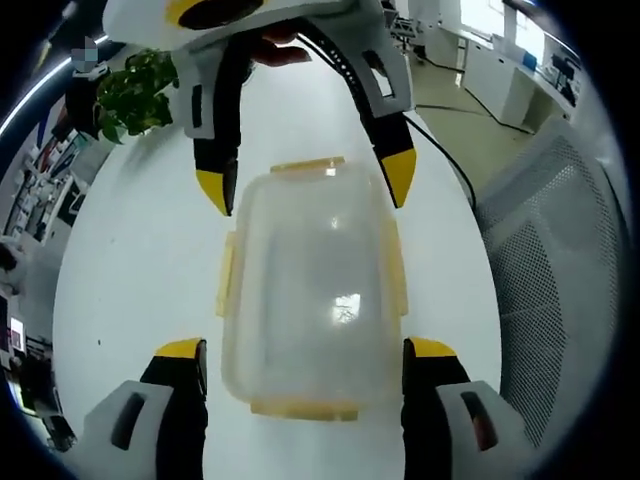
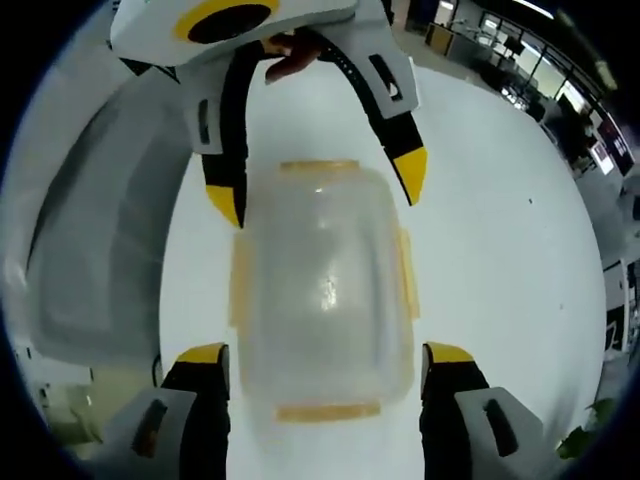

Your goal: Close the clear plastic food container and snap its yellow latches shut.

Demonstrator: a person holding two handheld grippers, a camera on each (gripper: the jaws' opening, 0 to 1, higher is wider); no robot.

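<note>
A clear plastic container [image 1: 315,290] with its lid resting on top lies on the white table [image 1: 130,260], seen again as the container [image 2: 322,290] from the far side. Yellow latches [image 1: 227,275] run along all its sides; the long-side latches [image 2: 240,285] flare outward a little. My left gripper [image 1: 305,350] is open, its yellow-tipped jaws straddling the container's near end. My right gripper [image 2: 326,354] is open too and straddles the opposite end. Each shows in the other's view from the top: the right gripper [image 1: 307,183] and the left gripper [image 2: 318,190].
A grey mesh chair [image 1: 560,250] stands beside the table, also visible as the chair [image 2: 100,230]. A green plant [image 1: 135,90] sits at the table's far corner. A hand [image 1: 280,50] holds the opposite gripper. Office desks lie beyond.
</note>
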